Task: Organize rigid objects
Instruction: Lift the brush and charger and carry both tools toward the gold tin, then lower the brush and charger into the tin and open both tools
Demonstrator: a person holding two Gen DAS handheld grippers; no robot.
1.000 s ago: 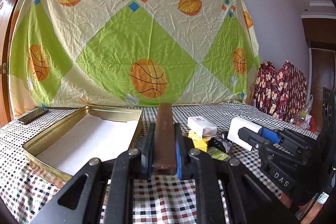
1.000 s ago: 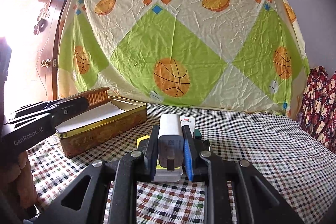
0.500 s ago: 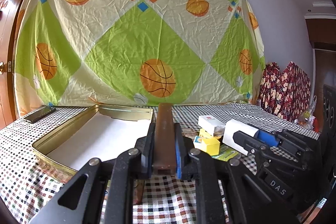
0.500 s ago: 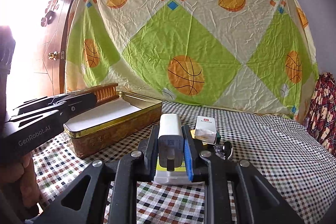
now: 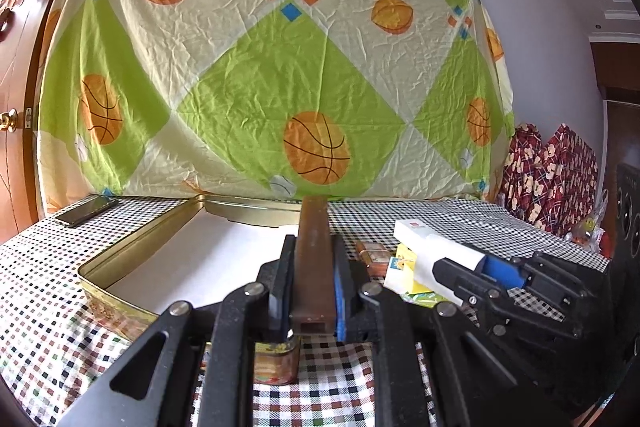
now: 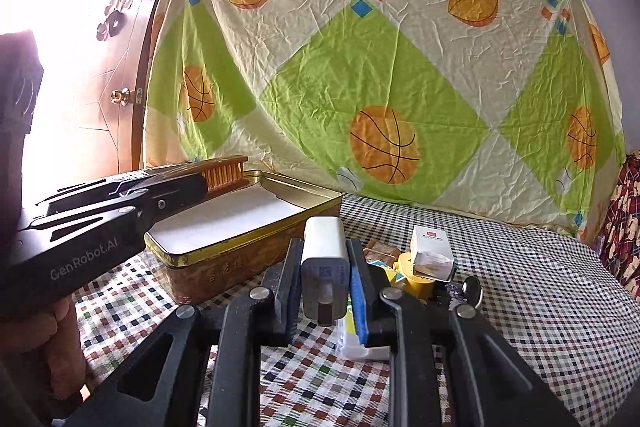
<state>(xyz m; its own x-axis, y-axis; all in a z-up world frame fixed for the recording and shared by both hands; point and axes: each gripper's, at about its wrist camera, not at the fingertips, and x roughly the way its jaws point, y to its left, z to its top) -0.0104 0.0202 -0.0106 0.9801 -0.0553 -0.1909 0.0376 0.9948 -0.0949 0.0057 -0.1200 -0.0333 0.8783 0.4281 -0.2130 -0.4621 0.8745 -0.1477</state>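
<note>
My left gripper (image 5: 314, 241) is shut on a brown wooden brush (image 5: 314, 287), whose tip reaches over the right part of an open gold tin (image 5: 136, 243) lined in white. From the right wrist view the brush (image 6: 224, 173) shows orange bristles and hangs above the tin's (image 6: 240, 255) far left side, held by the left gripper (image 6: 188, 185). My right gripper (image 6: 325, 245) is shut on a white charger (image 6: 323, 267), just right of the tin. In the left wrist view that charger (image 5: 444, 253) and the right gripper (image 5: 480, 269) sit at the right.
A pile lies right of the tin on the checked cloth: a small white box (image 6: 430, 247), a yellow piece (image 6: 416, 281), a brown packet (image 5: 372, 253), a metal spoon (image 6: 472, 287). A dark phone (image 5: 86, 211) lies far left. A hand (image 6: 52, 331) holds the left gripper.
Both grippers have shifted left toward the tin, each still holding its object. The brush now reaches farther over the tin, and the charger is nearer its right wall.
</note>
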